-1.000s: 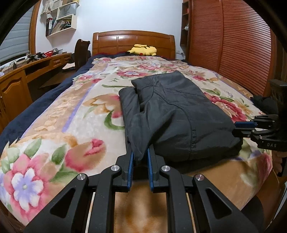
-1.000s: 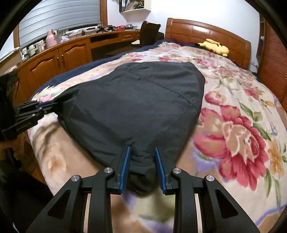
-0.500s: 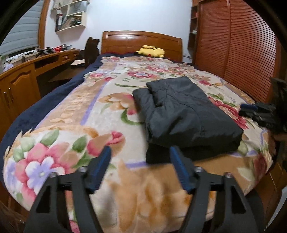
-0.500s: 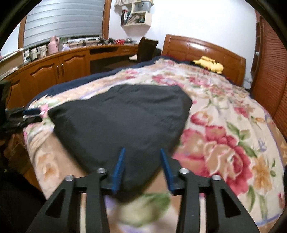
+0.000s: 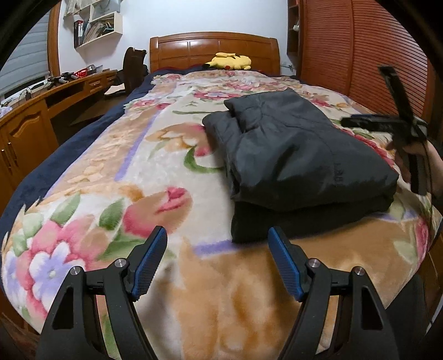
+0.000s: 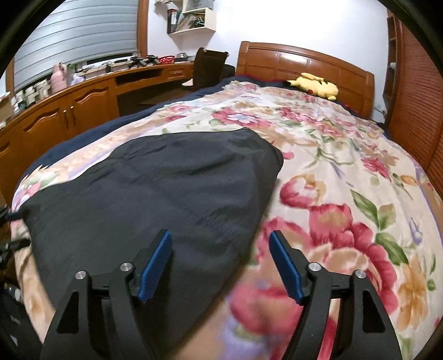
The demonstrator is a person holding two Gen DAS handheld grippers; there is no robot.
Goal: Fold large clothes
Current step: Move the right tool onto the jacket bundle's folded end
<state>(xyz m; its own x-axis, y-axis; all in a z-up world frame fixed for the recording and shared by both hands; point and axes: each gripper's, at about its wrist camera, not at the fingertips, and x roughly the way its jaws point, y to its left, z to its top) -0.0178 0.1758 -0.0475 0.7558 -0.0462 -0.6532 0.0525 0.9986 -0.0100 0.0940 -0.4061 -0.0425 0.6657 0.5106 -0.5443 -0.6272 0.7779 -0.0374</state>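
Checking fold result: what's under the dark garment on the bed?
The dark garment lies folded on the floral blanket, its own lower layer showing at the near edge. Anything else beneath is covered.

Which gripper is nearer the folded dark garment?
The right gripper: its left finger overlaps the dark garment. The left gripper sits open over bare floral blanket, apart from the garment's near-left corner.

A wooden headboard (image 5: 214,48) stands against a pale wall (image 6: 304,25). A long wooden desk (image 6: 83,91) runs under a shuttered window (image 6: 77,30), with a white wall shelf (image 5: 97,27) above and slatted wooden wardrobe doors (image 5: 360,55) opposite
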